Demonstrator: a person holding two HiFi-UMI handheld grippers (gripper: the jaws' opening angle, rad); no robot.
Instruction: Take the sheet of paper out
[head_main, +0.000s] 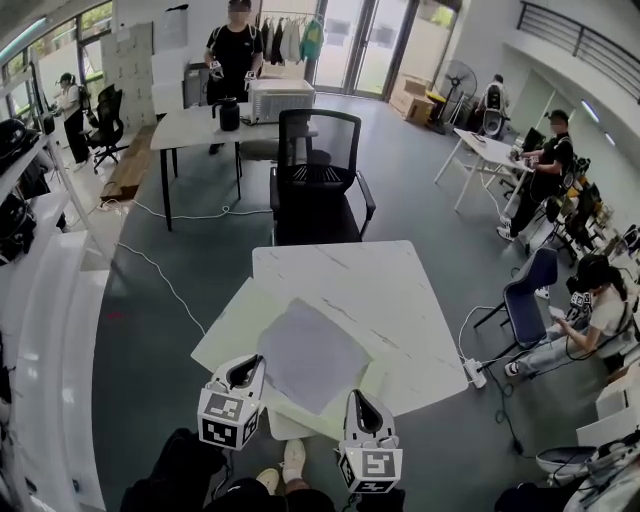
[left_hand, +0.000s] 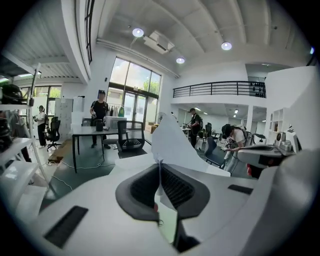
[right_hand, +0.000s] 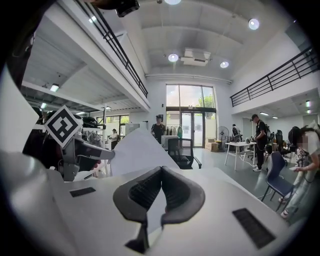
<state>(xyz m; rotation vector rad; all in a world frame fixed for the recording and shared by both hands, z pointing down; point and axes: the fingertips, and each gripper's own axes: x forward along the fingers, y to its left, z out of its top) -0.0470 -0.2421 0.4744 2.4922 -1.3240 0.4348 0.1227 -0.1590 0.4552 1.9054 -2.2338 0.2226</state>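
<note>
A pale grey sheet of paper (head_main: 310, 355) hangs over the near part of the white marble table (head_main: 390, 290), held by its two near corners. My left gripper (head_main: 246, 373) is shut on the left corner, and my right gripper (head_main: 359, 404) is shut on the right one. In the left gripper view the sheet (left_hand: 172, 145) rises out of the closed pads (left_hand: 175, 187). The right gripper view shows the sheet (right_hand: 137, 150) pinched the same way between closed pads (right_hand: 177, 187). Beneath it a pale yellow-green folder (head_main: 232, 322) lies flat, jutting past the table's left and near edges.
A black office chair (head_main: 315, 180) stands just behind the table. A power strip with cable (head_main: 475, 375) lies on the floor to the right, near a blue chair (head_main: 530, 290) and seated people. White shelving (head_main: 45, 300) runs along the left. The person's shoes (head_main: 290, 460) are below.
</note>
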